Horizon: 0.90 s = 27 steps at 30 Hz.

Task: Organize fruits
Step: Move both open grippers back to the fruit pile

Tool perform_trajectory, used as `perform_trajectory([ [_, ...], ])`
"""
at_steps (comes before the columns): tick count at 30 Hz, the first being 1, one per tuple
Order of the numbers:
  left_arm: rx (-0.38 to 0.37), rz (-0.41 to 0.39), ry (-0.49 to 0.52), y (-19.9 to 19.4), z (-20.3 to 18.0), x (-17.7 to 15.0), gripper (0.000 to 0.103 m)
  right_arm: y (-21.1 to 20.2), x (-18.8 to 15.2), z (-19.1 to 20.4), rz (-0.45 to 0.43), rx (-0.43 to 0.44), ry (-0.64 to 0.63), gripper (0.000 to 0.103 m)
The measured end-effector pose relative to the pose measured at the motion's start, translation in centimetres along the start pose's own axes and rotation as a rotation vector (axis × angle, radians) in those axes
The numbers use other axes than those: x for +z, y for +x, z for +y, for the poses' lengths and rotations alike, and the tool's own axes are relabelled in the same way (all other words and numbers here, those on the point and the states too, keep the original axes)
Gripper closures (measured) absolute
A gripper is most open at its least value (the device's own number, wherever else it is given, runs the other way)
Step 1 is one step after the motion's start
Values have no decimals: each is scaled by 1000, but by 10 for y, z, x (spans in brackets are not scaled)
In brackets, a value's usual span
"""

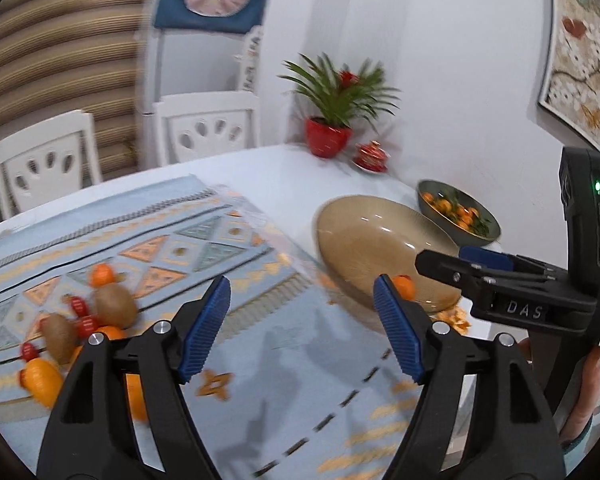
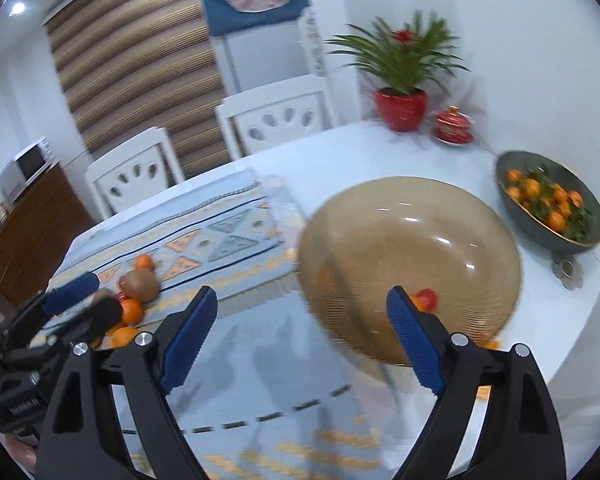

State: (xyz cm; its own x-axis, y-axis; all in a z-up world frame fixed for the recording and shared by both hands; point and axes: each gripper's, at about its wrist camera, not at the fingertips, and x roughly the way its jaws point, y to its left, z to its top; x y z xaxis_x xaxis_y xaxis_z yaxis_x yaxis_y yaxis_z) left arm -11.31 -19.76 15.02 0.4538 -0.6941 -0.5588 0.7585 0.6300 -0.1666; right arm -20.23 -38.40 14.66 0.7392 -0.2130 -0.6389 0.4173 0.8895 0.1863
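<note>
Both the left gripper (image 1: 302,328) and right gripper (image 2: 300,338) hover with fingers spread, empty. The fruit pile (image 1: 80,320) lies at nine o'clock on the desk mat (image 1: 204,240): kiwis likely soft, oranges firm, best gripped across the middle. The glass bowl (image 2: 412,248) at two o'clock looks fragile.

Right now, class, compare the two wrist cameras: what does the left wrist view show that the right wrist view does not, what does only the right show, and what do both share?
Only the left wrist view shows the framed picture on the wall and the right gripper seen from the side.

Only the right wrist view shows the microwave on a brown cabinet.

Both show the tan glass bowl, the green bowl of oranges, the kiwis, the patterned mat and the red-potted plant.
</note>
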Motion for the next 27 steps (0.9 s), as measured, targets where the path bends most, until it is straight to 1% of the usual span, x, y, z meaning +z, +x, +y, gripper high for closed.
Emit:
perform_trajectory([
  [6, 125, -35, -77, -41, 61, -8, 29, 16, -8, 62, 27, 54, -102, 17],
  [10, 209, -39, -160, -67, 115, -16, 29, 29, -17, 103, 49, 90, -176, 18],
  [12, 256, -34, -204, -78, 146, -22, 29, 35, -21, 125, 63, 109, -211, 18],
  [15, 305, -12, -283, -90, 194, -35, 29, 46, -27, 153, 82, 142, -257, 18],
  [18, 352, 20, -355, -92, 234, -50, 29, 60, -33, 175, 110, 158, -287, 19],
  [21, 385, 49, -401, -87, 263, -68, 30, 78, -39, 190, 155, 183, -293, 25],
  [23, 388, 75, -426, -79, 279, -79, 31, 90, -43, 196, 188, 197, -291, 29],
  [25, 387, 97, -443, -70, 290, -89, 32, 101, -46, 201, 216, 208, -286, 31],
  [27, 380, 123, -453, -60, 300, -99, 34, 114, -45, 206, 257, 240, -267, 33],
])
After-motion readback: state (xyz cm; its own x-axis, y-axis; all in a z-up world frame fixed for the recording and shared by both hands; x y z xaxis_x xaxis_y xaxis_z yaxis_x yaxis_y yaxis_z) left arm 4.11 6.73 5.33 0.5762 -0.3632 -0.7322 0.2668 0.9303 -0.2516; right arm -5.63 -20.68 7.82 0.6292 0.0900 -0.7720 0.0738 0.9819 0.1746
